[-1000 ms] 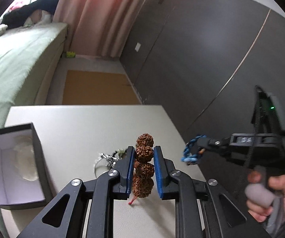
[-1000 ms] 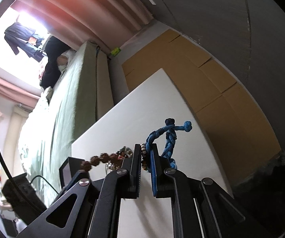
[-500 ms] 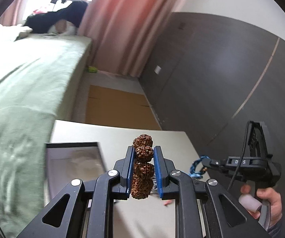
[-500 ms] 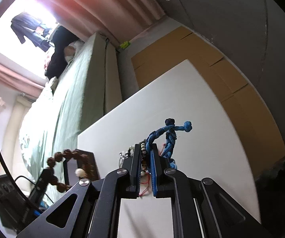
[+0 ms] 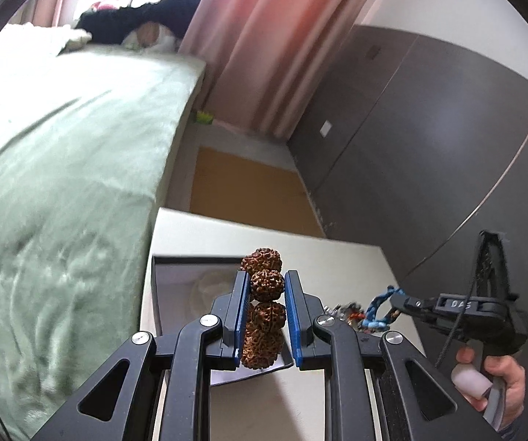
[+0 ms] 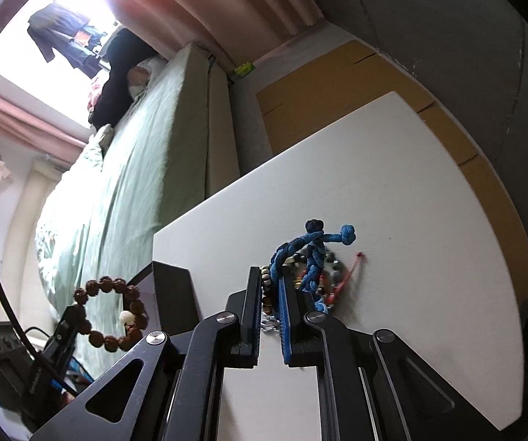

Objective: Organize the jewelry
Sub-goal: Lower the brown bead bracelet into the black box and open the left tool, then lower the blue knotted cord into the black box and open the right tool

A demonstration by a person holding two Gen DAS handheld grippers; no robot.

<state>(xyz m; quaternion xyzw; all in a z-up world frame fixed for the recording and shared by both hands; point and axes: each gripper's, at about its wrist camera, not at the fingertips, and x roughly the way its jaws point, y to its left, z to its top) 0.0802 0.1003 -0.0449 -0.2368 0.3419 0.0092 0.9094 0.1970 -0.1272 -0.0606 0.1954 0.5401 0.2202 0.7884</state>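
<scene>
Bead bracelet (image 5: 266, 308) mostly hidden between left gripper (image 5: 264, 286) fingers; box (image 5: 190, 286) half-covered

My left claw (image 5: 266, 290) covers much of the open box (image 5: 190, 286), so its inside is unclear. The green bed (image 5: 62, 183) is blurred. Under my right claw (image 6: 271, 294), the small jewelry pile (image 6: 332, 275) is perhaps beads; too small to tell.

Brown rough-seeded bead bracelet (image 5: 266, 307) with one white bead is held as a loop above the open dark jewelry box (image 5: 187, 286). Blue braided cord bracelet (image 6: 313, 253) is held upright, knotted ends splayed, above small beaded pieces with red cord (image 6: 332, 275) lying on the white table (image 6: 429, 220).
</scene>
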